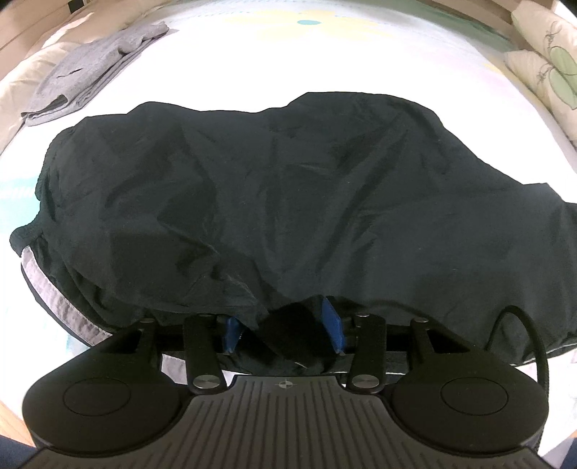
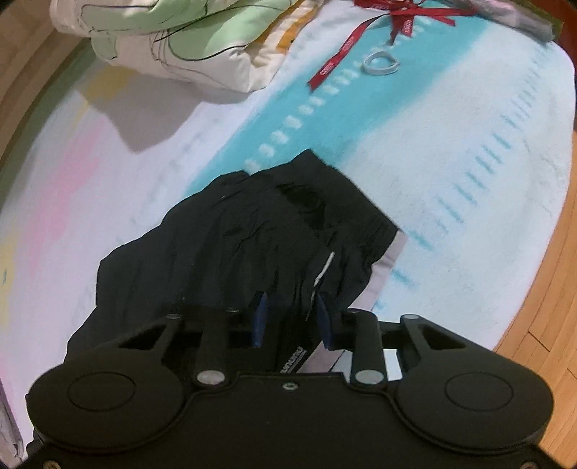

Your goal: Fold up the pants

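Holding pants (image 1: 288,202) on bed (image 1: 324,54) | left hand-held gripper (image 1: 283,328) clamps the near edge | right hand-held gripper (image 2: 290,321) clamps the bunched waistband | grey garment (image 1: 83,83) well apart

left gripper (image 1: 283,330) fingertips buried in black pants (image 1: 288,202), right-wrist view motion-blurred

A folded grey garment (image 1: 90,68) lies on the bed (image 1: 324,54) near its far left edge. A green-and-white patterned pillow (image 2: 173,39) rests on the bedsheet. Red ribbons (image 2: 378,32) lie just beside a white loop (image 2: 380,65) on the turquoise band. Wooden floor (image 2: 541,324) borders the bed.
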Tool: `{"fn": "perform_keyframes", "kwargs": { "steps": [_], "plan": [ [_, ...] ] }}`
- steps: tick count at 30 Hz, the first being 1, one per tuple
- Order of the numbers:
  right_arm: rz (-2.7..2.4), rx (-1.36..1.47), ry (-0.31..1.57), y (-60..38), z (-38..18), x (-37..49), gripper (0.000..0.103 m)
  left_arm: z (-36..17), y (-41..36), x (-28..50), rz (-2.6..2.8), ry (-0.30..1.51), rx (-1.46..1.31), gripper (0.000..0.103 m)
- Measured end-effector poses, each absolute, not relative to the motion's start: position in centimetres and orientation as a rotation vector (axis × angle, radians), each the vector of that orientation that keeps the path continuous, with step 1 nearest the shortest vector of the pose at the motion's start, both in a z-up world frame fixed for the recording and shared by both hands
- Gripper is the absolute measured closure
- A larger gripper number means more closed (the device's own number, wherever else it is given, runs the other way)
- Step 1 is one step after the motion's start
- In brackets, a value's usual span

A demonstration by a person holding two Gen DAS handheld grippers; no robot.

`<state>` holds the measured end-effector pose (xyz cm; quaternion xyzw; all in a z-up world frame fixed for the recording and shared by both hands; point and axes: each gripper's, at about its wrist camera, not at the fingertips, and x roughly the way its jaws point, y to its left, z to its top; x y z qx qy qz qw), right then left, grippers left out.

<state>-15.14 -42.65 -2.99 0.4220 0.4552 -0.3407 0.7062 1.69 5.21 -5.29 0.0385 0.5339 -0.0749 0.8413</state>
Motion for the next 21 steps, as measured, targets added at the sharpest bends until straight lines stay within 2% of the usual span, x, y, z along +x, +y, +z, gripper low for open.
{"fn": "perform_keyframes", "kwargs": {
  "steps": [3, 4, 6, 9, 13, 19, 21],
  "plan": [
    [-0.768, 0.922, 1.034, -42.1, -3.6, -14.9, 0.061, -5.3, 5.2, 1.7, -0.158, 1.129, 0.084, 0.058],
    [-0.774, 0.924, 1.047, -42.1, -3.8, -14.7, 0.066, -5.3, 5.2, 1.7, -0.158, 1.13, 0.082, 0.058],
    [-0.783, 0.906, 1.031, -41.9, -3.7, -14.6, 0.095, -5.2, 5.3, 1.7, -0.158, 1.131, 0.078, 0.059],
    [-0.768, 0.777, 0.971, -40.8, -1.3, -14.4, 0.096, -4.8, 5.5, 1.6, -0.164, 1.124, 0.047, 0.059],
    [-0.763, 0.646, 0.796, -38.4, 2.6, -15.9, 0.097, -4.7, 5.4, 1.3, -0.181, 1.13, 0.052, 0.059],
    [-0.888, 0.731, 1.101, -40.1, -2.2, -15.8, 0.097, -4.9, 5.1, 1.0, -0.193, 1.14, 0.083, 0.059],
    [-0.904, 0.73, 1.137, -40.2, -2.7, -15.7, 0.097, -4.9, 5.2, 1.0, -0.196, 1.147, 0.077, 0.059]
  ]
}}
